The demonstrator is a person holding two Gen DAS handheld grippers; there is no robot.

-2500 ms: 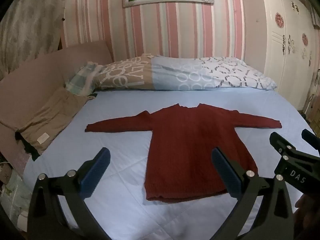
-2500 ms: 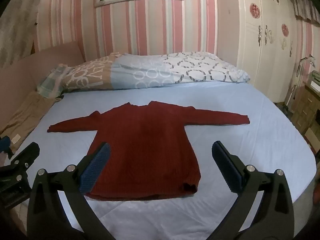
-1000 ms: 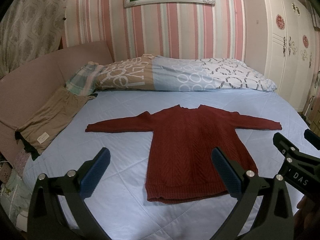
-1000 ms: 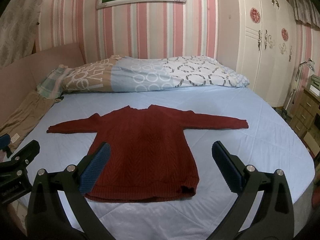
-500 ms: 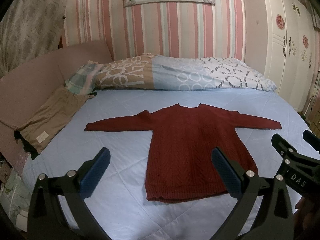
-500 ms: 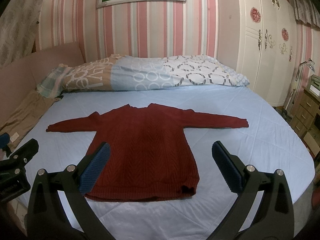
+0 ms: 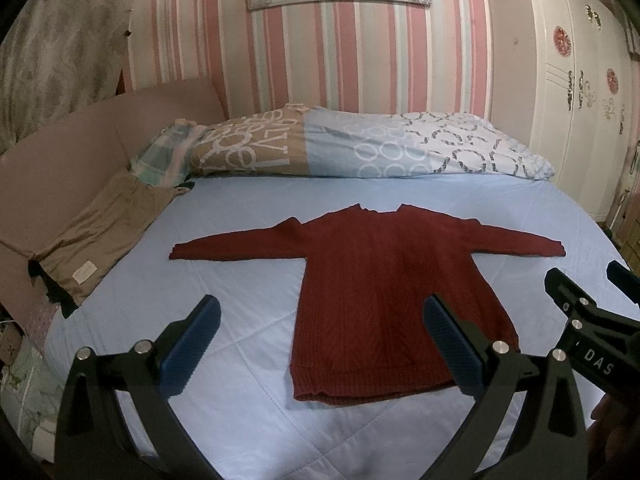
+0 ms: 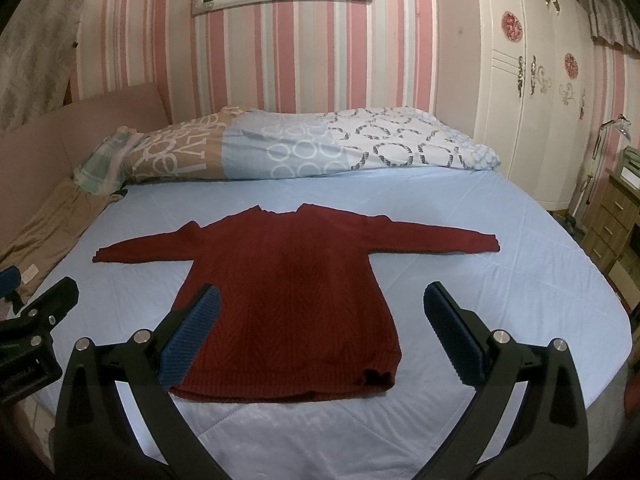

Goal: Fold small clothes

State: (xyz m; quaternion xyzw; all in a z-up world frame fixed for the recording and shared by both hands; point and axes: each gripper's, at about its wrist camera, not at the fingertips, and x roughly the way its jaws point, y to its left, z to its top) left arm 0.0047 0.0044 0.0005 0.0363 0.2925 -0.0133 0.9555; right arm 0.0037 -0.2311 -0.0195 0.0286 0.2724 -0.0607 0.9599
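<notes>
The dark red sweater (image 7: 384, 280) is lying flat and wholly unfolded, sleeves stretched out, in the middle of the bed (image 7: 248, 368), while the left gripper (image 7: 320, 344) and right gripper (image 8: 320, 340) are hovering over its hem with jaws spread and empty, so every fold is waiting.

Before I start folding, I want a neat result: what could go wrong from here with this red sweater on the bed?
The red sweater has one hem corner already curled, so a crease could get folded in. Both sleeves lie spread wide; the open left gripper and right gripper could drag the knit and bunch the blue sheet.
</notes>
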